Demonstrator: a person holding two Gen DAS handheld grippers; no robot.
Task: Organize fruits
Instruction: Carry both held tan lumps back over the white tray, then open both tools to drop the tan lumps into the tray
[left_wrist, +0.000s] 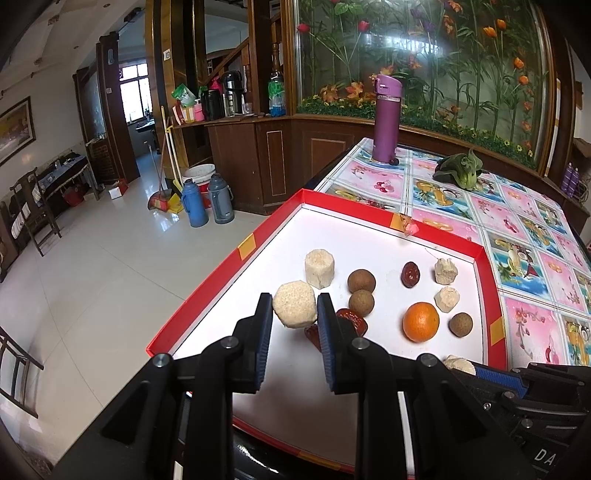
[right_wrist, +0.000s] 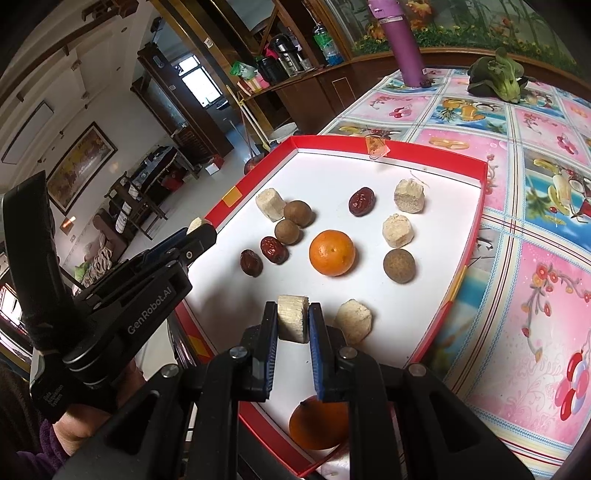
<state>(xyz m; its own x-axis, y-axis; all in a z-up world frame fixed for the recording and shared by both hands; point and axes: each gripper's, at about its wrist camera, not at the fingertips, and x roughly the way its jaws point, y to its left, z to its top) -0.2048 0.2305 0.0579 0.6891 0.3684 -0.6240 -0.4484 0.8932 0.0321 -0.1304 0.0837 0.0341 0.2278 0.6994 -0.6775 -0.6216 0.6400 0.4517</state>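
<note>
A red-rimmed white tray (left_wrist: 258, 240) (right_wrist: 476, 166) holds oranges, brown longans, red dates and pale sugarcane chunks. My left gripper (left_wrist: 294, 312) is shut on a sugarcane chunk (left_wrist: 294, 308), held above the tray's left part; it also shows in the right wrist view (right_wrist: 195, 226). My right gripper (right_wrist: 293, 321) is shut on another sugarcane chunk (right_wrist: 293, 322), above the tray's near part. An orange (left_wrist: 421, 321) (right_wrist: 331, 252) lies mid-tray, a second orange (right_wrist: 319, 422) lies under the right gripper. Two longans (left_wrist: 361, 291) (right_wrist: 292, 223) touch each other. Two dates (right_wrist: 264, 255) lie beside them.
The tray sits on a table with a pink and blue fruit-print cloth (left_wrist: 517, 229) (right_wrist: 535, 258). A purple bottle (left_wrist: 386, 118) (right_wrist: 406, 40) and a leafy green vegetable (left_wrist: 460, 170) (right_wrist: 498, 75) stand at the far end. The table's left edge drops to a tiled floor (left_wrist: 92, 277).
</note>
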